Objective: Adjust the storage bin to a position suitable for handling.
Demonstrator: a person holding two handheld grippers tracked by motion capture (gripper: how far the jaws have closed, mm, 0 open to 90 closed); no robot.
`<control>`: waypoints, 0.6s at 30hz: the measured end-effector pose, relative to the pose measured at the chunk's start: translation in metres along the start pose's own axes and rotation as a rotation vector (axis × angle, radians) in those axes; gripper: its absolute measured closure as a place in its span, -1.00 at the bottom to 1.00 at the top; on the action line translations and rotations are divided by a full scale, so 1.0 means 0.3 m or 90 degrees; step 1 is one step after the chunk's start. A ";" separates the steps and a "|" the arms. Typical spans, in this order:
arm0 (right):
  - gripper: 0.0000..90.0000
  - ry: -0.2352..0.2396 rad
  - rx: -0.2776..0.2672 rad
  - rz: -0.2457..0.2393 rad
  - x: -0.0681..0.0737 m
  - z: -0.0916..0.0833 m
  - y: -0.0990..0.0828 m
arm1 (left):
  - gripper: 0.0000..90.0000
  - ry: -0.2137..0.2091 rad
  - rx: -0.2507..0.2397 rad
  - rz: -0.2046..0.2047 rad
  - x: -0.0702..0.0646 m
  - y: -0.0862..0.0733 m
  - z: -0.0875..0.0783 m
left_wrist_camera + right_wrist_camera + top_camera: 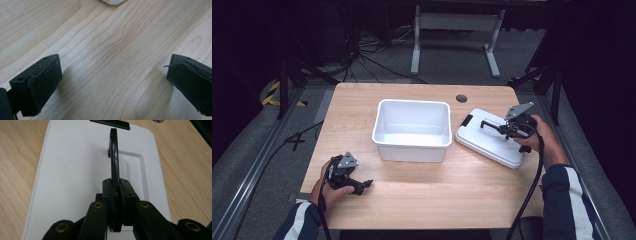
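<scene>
- Lid handle (pixel 114 155), black and raised, sits clamped between the right gripper (pixel 116 188) jaws in its own view.
- High view adds the white lid (pixel 488 141) lying flat on the table (pixel 427 190), right of the white tub (pixel 412 130).
- Left gripper (pixel 112 82) hangs spread apart over bare wood.

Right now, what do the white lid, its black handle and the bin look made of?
The lid looks like moulded plastic: smooth white, soft sheen, pressed-in recess. Its handle, pinched in the right tool, is thin, glossy black, probably plastic, possibly metal. The bin looks like the same white plastic, with a rolled rim.
</scene>
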State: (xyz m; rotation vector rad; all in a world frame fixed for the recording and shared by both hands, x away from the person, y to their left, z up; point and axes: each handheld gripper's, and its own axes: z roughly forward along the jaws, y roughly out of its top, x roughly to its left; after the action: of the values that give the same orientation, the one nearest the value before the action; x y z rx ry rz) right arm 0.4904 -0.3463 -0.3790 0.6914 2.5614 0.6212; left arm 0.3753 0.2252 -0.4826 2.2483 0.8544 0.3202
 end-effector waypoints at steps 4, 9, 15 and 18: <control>0.88 -0.003 0.022 0.009 -0.005 0.041 -0.004 | -0.99 0.000 0.000 0.000 0.000 0.000 0.000; 0.79 0.011 -0.006 0.033 -0.008 0.038 -0.014 | -0.99 -0.005 0.002 0.004 0.004 0.002 0.001; 0.67 -0.003 -0.046 0.055 -0.010 0.008 -0.016 | -0.99 -0.008 0.001 0.005 0.005 0.002 0.002; 0.64 0.002 -0.061 0.067 -0.001 -0.006 -0.011 | -0.99 -0.009 0.002 0.007 0.006 0.003 0.002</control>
State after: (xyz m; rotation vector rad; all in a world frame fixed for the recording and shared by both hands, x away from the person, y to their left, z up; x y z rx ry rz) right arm 0.4886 -0.3497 -0.3791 0.7967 2.4920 0.7737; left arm 0.3772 0.2255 -0.4824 2.2558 0.8360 0.3074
